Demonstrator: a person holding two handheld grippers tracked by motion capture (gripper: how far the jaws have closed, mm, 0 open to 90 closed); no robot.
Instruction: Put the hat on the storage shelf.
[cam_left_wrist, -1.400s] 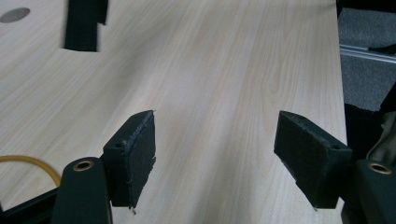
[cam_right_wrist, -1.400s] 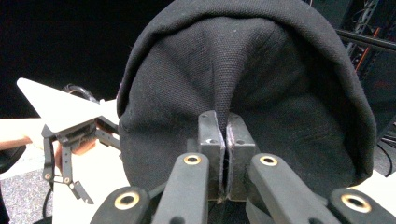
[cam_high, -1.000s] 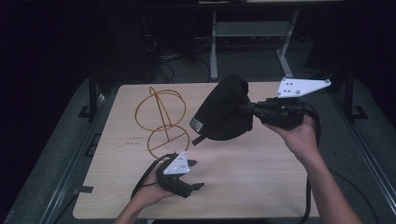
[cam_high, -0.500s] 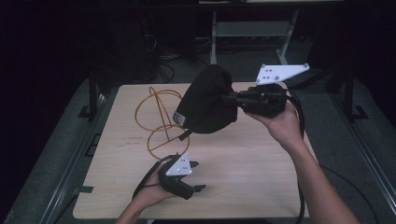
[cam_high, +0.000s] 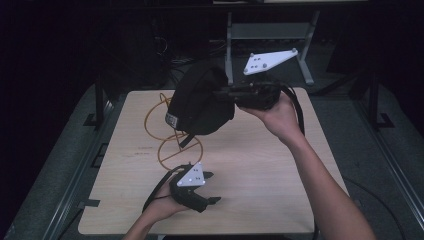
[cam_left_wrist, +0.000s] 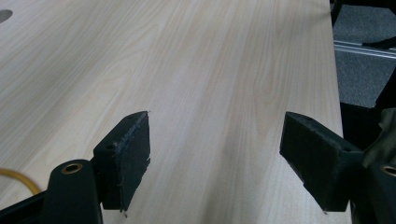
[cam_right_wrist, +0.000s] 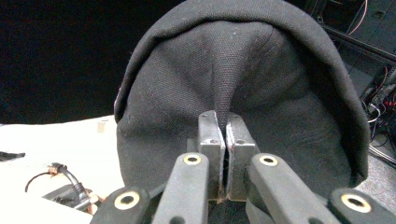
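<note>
Right hand (cam_high: 280, 117) raised over far half of table (cam_high: 260, 170), forearm coming in from lower right, wrist bent so right gripper (cam_high: 222, 94) lies about level and points left across the table. Its jaws are pinched together on a fold of the black cap (cam_high: 200, 102); in the right gripper view the two pads meet with cloth of the cap (cam_right_wrist: 243, 93) caught between them and the cap opens out like a dome past the right gripper (cam_right_wrist: 219, 135). Cap hangs clear of the table, above the top loop of the orange wire stand (cam_high: 167, 137), hiding part of it, its strap dangling toward the stand's middle. Left hand (cam_high: 160, 205) rests low at the near edge, left of centre, left gripper (cam_high: 212, 187) tilted down near the tabletop and pointing right; in the left gripper view its jaws stand wide apart with nothing between them, bare wood of the table (cam_left_wrist: 210, 70) under the left gripper (cam_left_wrist: 215, 149). Versus a second ago: right hand and cap have gone left and a bit higher, from right of the stand to over it; grip on cap unchanged. Left hand and its gripper are where they were, and the stand hasn't shifted.
</note>
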